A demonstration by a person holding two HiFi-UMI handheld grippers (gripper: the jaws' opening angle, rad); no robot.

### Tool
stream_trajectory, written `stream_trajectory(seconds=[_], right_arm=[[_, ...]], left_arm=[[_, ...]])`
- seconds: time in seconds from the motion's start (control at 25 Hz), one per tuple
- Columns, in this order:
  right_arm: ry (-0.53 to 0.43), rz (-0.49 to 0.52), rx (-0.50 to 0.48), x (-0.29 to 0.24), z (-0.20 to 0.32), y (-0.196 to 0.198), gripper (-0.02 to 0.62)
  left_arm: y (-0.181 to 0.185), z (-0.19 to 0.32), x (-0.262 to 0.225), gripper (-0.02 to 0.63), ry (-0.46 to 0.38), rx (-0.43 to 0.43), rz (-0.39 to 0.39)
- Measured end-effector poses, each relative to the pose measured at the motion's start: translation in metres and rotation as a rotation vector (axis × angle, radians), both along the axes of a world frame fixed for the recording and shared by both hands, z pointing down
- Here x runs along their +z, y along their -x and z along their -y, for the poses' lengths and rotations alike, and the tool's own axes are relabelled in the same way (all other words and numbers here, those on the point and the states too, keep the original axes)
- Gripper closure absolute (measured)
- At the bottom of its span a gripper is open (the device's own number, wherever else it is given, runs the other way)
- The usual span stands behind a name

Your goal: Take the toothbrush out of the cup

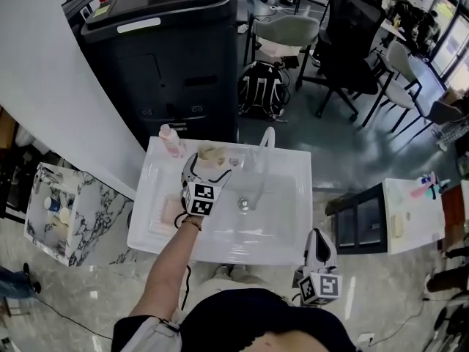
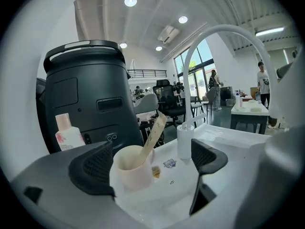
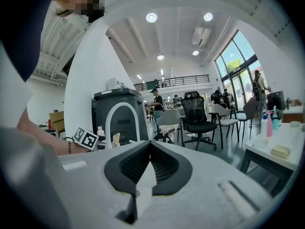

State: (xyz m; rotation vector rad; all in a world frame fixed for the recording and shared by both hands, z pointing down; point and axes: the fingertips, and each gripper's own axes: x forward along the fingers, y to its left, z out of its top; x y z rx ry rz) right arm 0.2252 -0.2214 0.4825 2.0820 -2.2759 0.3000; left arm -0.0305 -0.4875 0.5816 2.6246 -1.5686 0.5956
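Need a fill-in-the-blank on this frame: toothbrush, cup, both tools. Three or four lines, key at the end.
1. The toothbrush leans ___ the cup.
2. The left tool faces the cup with its jaws ___.
3. The right tool holds nothing and its jaws are ___.
4. In the left gripper view, the bottle with the pink label stands to the cup's ___.

Missing words: inside; open; shut; left

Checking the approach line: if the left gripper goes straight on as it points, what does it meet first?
Probably the cup, just ahead of the left gripper's open jaws, nearer the left one. The toothbrush leaning out of it could touch first; depth is unclear.
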Motion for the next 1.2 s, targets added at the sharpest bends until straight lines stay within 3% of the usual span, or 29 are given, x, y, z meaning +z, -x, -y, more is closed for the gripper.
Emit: stream_trajectory(seconds=[0.2,0.52,0.76,1.2], right_arm=[[0.018,0.0,0.036,-0.002,-0.004,-0.008,0.591],[0.035,0.001,0.122,0.005,-0.021,-0.028,0.591],[0.03,0.004,0.134,0.003,-0.024,-0.03,0.591],[0.021,0.003,0.079,0.001,-0.021,-0.017,0.591]], left_arm=[[-0.01,0.025,0.008,0.12,0.02,0.014,0.017],[0.003,0.051,0.025,0.349,0.053,-0.048,0.057],[0.011,0.059,0.018,0.563,0.018,-0.077,0.085],[0.025,0.05,-0.039,0.58,-0.086,-0.092,0.026]])
